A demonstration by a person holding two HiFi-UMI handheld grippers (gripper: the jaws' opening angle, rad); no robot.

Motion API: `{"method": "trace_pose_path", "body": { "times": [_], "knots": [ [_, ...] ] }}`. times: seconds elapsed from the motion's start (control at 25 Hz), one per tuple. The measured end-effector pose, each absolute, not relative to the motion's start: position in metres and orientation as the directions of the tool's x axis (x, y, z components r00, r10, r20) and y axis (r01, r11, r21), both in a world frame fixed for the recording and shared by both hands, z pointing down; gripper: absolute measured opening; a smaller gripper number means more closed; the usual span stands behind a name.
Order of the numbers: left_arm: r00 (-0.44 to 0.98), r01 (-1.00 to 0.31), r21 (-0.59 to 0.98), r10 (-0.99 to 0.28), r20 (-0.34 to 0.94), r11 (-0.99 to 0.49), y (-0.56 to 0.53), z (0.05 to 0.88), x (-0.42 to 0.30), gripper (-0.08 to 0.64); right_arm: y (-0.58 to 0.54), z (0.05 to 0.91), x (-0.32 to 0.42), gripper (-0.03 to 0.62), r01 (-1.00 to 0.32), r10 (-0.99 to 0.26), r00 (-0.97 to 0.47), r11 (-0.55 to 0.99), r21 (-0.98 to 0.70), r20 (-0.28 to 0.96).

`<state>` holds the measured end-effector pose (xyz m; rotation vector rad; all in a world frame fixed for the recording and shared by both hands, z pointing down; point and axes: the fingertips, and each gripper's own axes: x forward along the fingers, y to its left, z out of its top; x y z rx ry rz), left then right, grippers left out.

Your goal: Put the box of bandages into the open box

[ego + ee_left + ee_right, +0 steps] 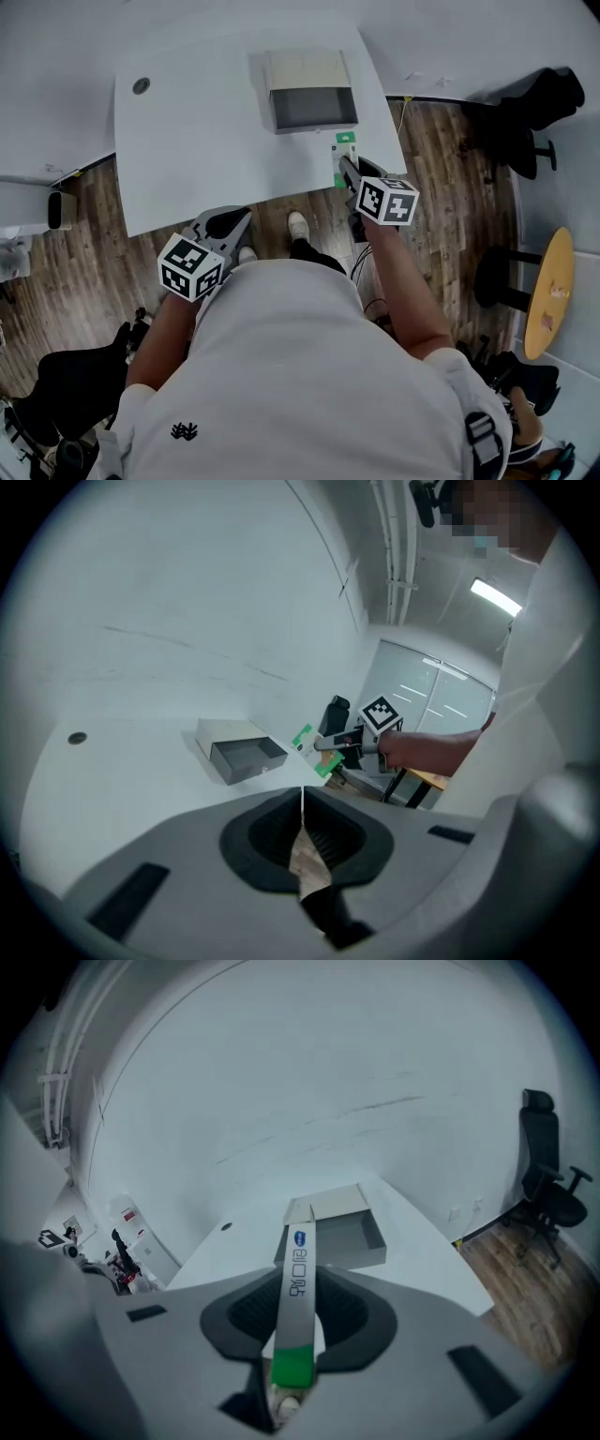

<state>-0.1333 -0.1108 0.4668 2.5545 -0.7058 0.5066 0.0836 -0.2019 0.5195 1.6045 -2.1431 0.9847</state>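
The open grey box [309,92] lies at the far side of the white table [187,141], its dark inside showing; it also appears in the left gripper view, the open box [239,750], and in the right gripper view, the open box [342,1229]. My right gripper [345,167] is shut on the white-and-green box of bandages [345,155], held over the table's near right edge, short of the open box. Between the jaws the bandage box [298,1293] stands edge-on. My left gripper [234,223] hangs off the table's near edge, jaws closed together, holding nothing.
A round grommet [141,85] sits in the table's far left corner. Black office chairs [530,108] stand at the right, with a round wooden table [551,291] beyond. The person's feet [298,225] stand on wooden floor by the table's near edge.
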Motion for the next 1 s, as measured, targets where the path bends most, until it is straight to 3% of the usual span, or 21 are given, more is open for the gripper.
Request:
{"method": "trace_pose_path", "body": {
  "times": [0.56,1.0],
  "knots": [
    [0.712,-0.682,0.279,-0.529,0.462,-0.676,-0.174,0.459,-0.111,0.012,-0.317,0.544,0.103,0.089,-0.902,-0.649,-0.431,0.319,-0.289,0.627],
    [0.64,-0.757,0.263,-0.596,0.484,-0.599,-0.205,0.461,-0.094,0.012,-0.364,0.577,0.096,0.089,-0.831,-0.537,-0.472,0.535,-0.151,0.699]
  ]
}}
